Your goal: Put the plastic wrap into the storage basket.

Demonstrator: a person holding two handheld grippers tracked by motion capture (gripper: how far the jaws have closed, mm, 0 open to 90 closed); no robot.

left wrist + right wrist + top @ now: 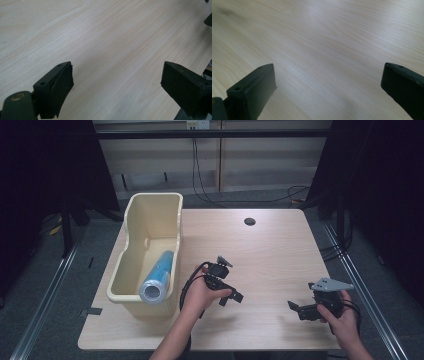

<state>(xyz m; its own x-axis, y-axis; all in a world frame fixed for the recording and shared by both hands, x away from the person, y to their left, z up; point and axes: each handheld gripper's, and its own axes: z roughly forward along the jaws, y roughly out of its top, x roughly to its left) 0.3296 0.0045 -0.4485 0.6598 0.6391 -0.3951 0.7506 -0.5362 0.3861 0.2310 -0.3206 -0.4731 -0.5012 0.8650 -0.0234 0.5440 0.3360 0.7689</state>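
A cream plastic tub (150, 210) stands on the left half of the wooden table (270, 250). Inside it a blue and white roll (157, 277) leans against the near right wall, its hollow end toward me. My left gripper (231, 298) hovers just right of the tub, held in a hand, jaws wide apart over bare wood (117, 72). My right gripper (295, 307) is low near the table's front right, jaws also spread wide with nothing between them (328, 82).
A small dark round hole (249, 221) sits in the tabletop at the back centre. Cables (210, 195) run along the floor behind the table. Metal rails (45, 285) flank both sides of the table.
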